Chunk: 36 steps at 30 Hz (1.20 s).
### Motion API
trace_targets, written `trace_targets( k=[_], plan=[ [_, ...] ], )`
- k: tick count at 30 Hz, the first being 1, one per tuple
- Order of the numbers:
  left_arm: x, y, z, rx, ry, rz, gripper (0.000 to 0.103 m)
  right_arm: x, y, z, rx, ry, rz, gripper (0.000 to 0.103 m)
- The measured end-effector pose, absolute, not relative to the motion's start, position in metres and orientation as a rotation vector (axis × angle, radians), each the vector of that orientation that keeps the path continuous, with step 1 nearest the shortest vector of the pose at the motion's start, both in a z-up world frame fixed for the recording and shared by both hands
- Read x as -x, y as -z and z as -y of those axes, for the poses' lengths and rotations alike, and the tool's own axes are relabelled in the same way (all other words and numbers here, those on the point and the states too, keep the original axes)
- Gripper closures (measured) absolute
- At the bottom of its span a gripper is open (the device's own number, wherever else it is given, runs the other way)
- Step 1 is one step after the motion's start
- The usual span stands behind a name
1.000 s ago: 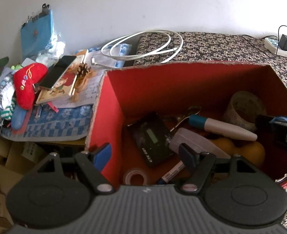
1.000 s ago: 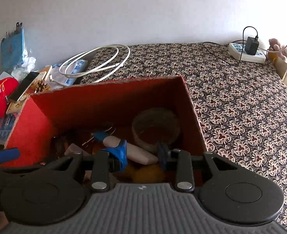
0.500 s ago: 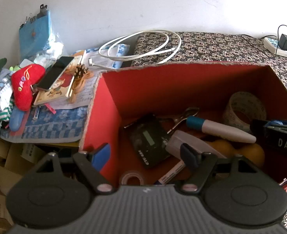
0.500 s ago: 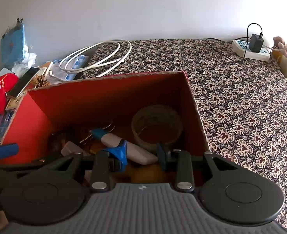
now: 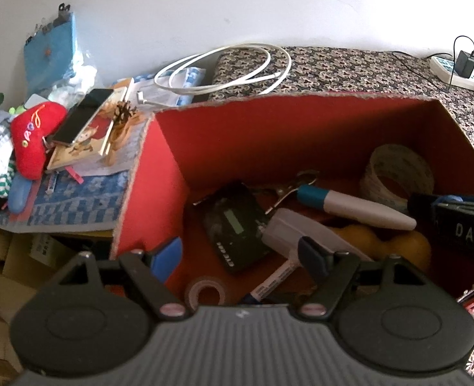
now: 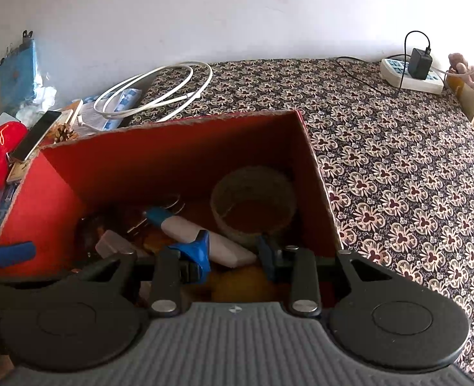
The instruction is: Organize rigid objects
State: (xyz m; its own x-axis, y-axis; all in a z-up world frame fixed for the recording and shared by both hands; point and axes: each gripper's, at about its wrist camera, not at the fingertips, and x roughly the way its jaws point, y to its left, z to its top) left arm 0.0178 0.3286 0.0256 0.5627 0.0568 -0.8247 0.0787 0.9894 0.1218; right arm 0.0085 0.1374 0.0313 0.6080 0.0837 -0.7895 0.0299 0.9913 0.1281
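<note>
In the left wrist view, the left gripper hung over the near-left corner of the red box, its fingers spread wide and holding nothing. One blue pad sat at the box's left wall; the other pad hovered over a pale plastic case inside the box, and contact could not be judged. Also within the box lay a black device, a white marker with a blue cap, a small tape roll at the near wall, a large tape roll by the right wall, and yellow round things. The right gripper's black body entered over the box's right wall.

In the right wrist view, the right gripper hovered above the near right part of the red box, fingers moderately apart and empty. The marker passed just beyond the left pad, and the large tape roll lay beyond the right one. The patterned bench stretched right of the box.
</note>
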Motion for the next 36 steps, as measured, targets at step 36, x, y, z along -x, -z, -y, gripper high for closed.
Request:
trace_targets(
  k=[36],
  plan=[
    [-0.0187, -0.0152, -0.3278, -0.173, 0.029, -0.970, 0.024, -0.0050, -0.0314, -0.1392, -0.109, -0.026, -0.910, 0.088]
  ],
)
